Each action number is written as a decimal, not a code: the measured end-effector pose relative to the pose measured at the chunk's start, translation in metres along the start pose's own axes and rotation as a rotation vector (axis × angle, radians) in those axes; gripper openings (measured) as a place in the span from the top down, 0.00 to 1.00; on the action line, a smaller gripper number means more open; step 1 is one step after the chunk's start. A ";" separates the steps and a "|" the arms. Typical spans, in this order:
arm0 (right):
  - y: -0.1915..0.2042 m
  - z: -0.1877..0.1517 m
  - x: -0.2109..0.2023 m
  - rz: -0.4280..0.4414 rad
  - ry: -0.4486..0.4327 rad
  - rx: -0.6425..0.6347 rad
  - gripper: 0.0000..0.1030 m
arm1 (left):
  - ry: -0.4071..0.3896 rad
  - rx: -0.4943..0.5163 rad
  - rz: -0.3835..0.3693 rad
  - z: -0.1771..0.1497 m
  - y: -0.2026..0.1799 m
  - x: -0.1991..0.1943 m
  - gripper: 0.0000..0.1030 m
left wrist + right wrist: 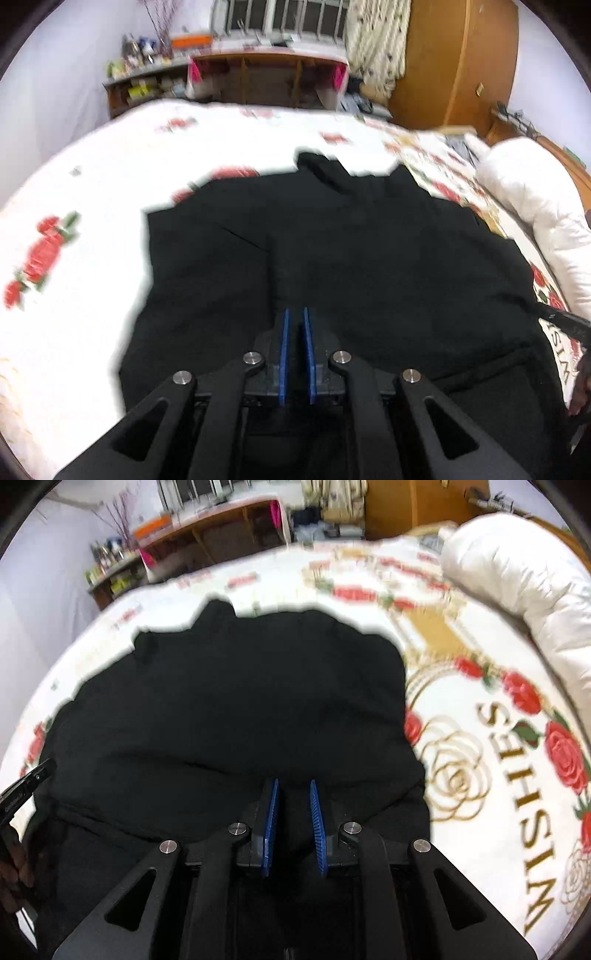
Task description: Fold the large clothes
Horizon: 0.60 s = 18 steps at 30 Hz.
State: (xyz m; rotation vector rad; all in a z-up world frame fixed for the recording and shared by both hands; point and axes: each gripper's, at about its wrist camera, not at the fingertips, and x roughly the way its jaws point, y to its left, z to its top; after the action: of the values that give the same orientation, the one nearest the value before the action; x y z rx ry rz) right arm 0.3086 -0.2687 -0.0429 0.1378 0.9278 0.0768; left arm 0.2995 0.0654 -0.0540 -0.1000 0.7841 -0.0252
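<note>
I'm pinching the near hem of the black top [369, 240] on the bed [92, 177], left gripper [295, 314] and right gripper [293, 786] both narrow on cloth; next, probably lifting it forward evenly.

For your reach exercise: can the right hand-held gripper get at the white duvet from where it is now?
Probably yes. The right hand-held gripper sits over the black garment, and the duvet lies ahead to its right with only flat bedspread between. Whether the person's arm stretches that far cannot be told.

Bed with white rose-printed bedspread [92, 177]; black fabric garment [351, 240] spread at centre, white puffy quilt [535, 206] at 3 o'clock.
</note>
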 end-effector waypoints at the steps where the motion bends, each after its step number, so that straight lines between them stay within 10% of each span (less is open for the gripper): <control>1: -0.002 0.001 -0.005 -0.003 -0.016 0.000 0.82 | -0.012 -0.010 0.027 0.003 0.011 -0.003 0.89; 9: -0.039 -0.009 0.033 -0.070 0.115 0.093 0.82 | 0.078 -0.067 0.120 -0.019 0.065 0.033 0.90; 18: -0.041 0.021 0.004 -0.034 -0.044 0.081 0.82 | -0.029 -0.027 0.074 0.035 0.049 0.036 0.89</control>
State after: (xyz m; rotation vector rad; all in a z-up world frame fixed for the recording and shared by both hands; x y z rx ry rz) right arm 0.3278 -0.3107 -0.0399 0.1978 0.8898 0.0047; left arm 0.3489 0.1153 -0.0594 -0.0969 0.7586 0.0569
